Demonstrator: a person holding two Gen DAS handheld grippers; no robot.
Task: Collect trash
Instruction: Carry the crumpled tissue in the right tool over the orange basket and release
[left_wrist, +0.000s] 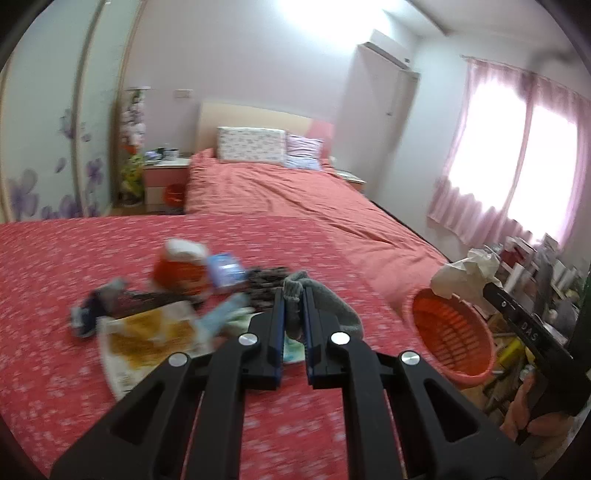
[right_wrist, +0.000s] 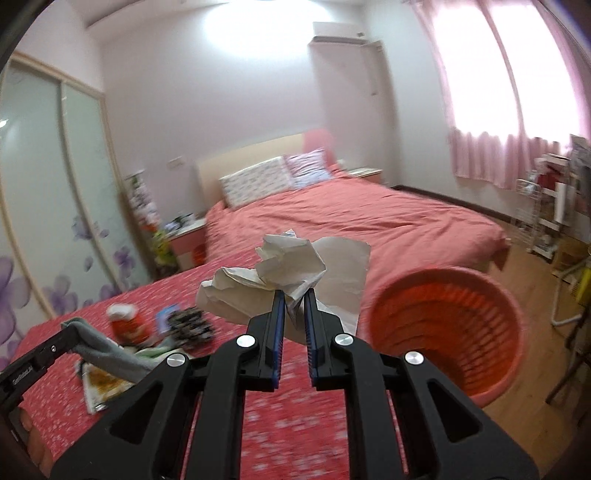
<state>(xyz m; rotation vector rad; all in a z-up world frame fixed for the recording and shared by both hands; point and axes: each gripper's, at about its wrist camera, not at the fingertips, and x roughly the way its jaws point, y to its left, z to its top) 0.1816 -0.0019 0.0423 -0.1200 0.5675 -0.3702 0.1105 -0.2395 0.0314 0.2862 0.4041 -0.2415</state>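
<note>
My left gripper (left_wrist: 294, 295) is shut on a grey sock (left_wrist: 325, 299), held over the red bedspread; the same sock (right_wrist: 107, 349) hangs from it at the left of the right wrist view. My right gripper (right_wrist: 294, 297) is shut on a crumpled white paper (right_wrist: 284, 273), which shows above the orange basket (left_wrist: 452, 334) in the left wrist view as the white paper (left_wrist: 465, 271). The orange basket (right_wrist: 443, 325) stands open at the bed's right edge, just right of the paper. A pile of trash (left_wrist: 162, 299) lies on the spread: a red-and-white cup (left_wrist: 181, 266), wrappers and a yellow packet (left_wrist: 147, 332).
A second bed (left_wrist: 288, 195) with pillows stands behind, with a bedside table (left_wrist: 166, 181) to its left. Sliding flowered wardrobe doors (left_wrist: 48, 147) fill the left. Cluttered shelves (right_wrist: 546, 206) and pink curtains (left_wrist: 513, 155) are at the right, over wooden floor (right_wrist: 535, 369).
</note>
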